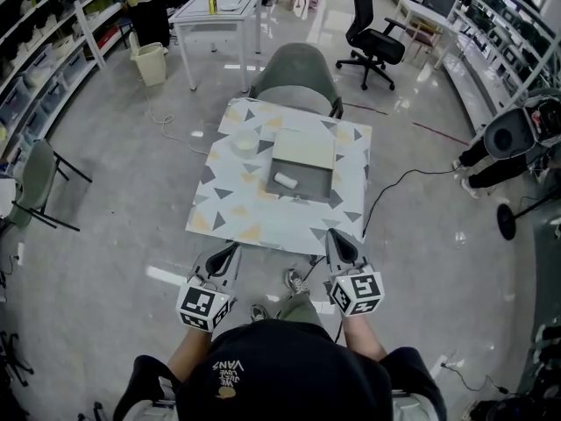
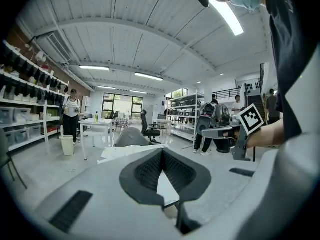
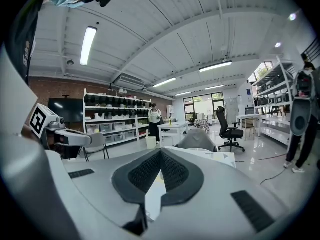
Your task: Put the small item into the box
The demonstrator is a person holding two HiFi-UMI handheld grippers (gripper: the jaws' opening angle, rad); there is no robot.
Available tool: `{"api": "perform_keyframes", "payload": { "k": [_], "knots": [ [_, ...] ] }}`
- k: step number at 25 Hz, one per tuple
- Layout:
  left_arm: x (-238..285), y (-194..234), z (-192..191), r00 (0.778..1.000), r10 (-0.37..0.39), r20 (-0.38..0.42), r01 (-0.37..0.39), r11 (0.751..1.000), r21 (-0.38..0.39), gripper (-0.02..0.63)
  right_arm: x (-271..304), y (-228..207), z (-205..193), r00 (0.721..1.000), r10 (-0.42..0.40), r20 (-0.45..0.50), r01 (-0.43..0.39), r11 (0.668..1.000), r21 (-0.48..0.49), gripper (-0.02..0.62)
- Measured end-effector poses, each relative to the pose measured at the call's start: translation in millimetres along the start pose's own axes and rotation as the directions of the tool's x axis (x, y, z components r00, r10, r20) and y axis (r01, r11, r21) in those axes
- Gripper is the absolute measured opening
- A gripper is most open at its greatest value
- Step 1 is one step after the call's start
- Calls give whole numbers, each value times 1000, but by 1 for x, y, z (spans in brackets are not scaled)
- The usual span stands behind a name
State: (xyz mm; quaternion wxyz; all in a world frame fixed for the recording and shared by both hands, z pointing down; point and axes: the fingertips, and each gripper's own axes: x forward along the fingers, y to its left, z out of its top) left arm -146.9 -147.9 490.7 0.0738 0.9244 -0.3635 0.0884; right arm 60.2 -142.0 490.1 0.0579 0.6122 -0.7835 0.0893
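Observation:
A small white cylinder (image 1: 286,181) lies in the grey open box (image 1: 317,185), whose cream lid (image 1: 304,147) is folded back, on the patterned table (image 1: 263,222). A round white item (image 1: 244,141) sits to the left of the box. Both grippers are held low, short of the table's near edge and apart from everything on it. My left gripper (image 1: 231,253) is shut and empty, its ribbed pads (image 2: 150,171) meeting. My right gripper (image 1: 334,237) is also shut with nothing between its pads (image 3: 172,171). Each gripper view shows the other gripper beside it, the right gripper (image 2: 225,132) and the left gripper (image 3: 70,136).
A grey-green chair (image 1: 298,73) stands at the table's far side. A black office chair (image 1: 372,38), a white table (image 1: 219,11) and a bin (image 1: 151,62) are further back. A folding chair (image 1: 39,182) is at the left, a person (image 1: 517,143) at the right, and a cable (image 1: 399,182) crosses the floor.

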Motion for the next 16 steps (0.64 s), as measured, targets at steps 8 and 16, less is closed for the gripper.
{"api": "perform_keyframes", "payload": {
  "k": [8, 16],
  "knots": [
    [1, 1, 2, 1000, -1, 7, 1, 1000, -4, 6, 1, -1, 3, 1000, -5, -2, 5, 1000, -7, 0],
    [0, 1, -1, 1000, -7, 7, 7, 1000, -7, 6, 1, -1, -2, 1000, -11, -10, 10, 1000, -9, 0]
  ]
}}
